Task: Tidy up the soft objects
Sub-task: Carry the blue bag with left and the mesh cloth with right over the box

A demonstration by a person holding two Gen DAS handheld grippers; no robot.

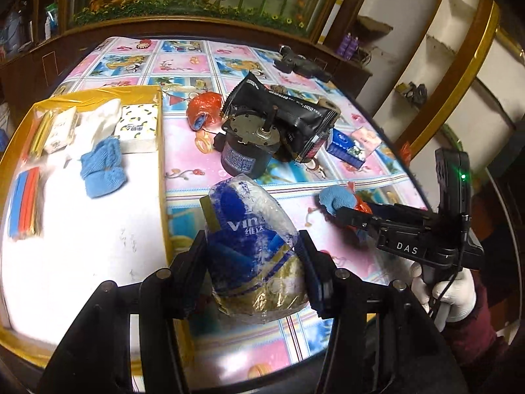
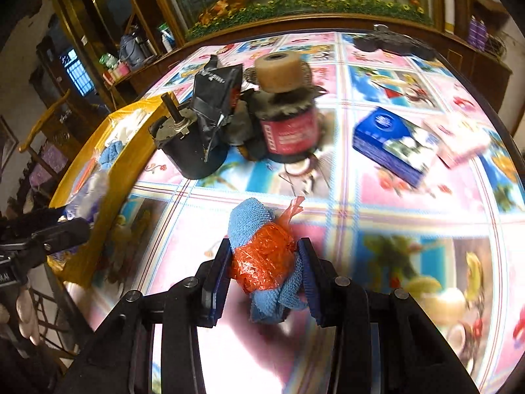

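My left gripper (image 1: 251,249) is shut on a blue and gold tissue pack in clear wrap (image 1: 252,246), held above the table by the yellow-rimmed box (image 1: 162,151). My right gripper (image 2: 264,259) is shut on a blue cloth bundled in orange plastic (image 2: 262,256), held above the table; it also shows in the left wrist view (image 1: 341,203). The box holds a blue knitted cloth (image 1: 103,167), a lemon-print tissue pack (image 1: 137,128), white cloth (image 1: 101,118) and other packs. Another orange-wrapped blue cloth (image 1: 203,111) lies on the table.
A motor (image 1: 246,144), a black foil bag (image 1: 282,105) and a red-labelled jar (image 2: 288,131) with a tape roll (image 2: 279,72) on top stand mid-table. A blue tissue pack (image 2: 393,144) and a pink pack (image 2: 459,138) lie to the right. A black device (image 1: 302,62) lies at the far edge.
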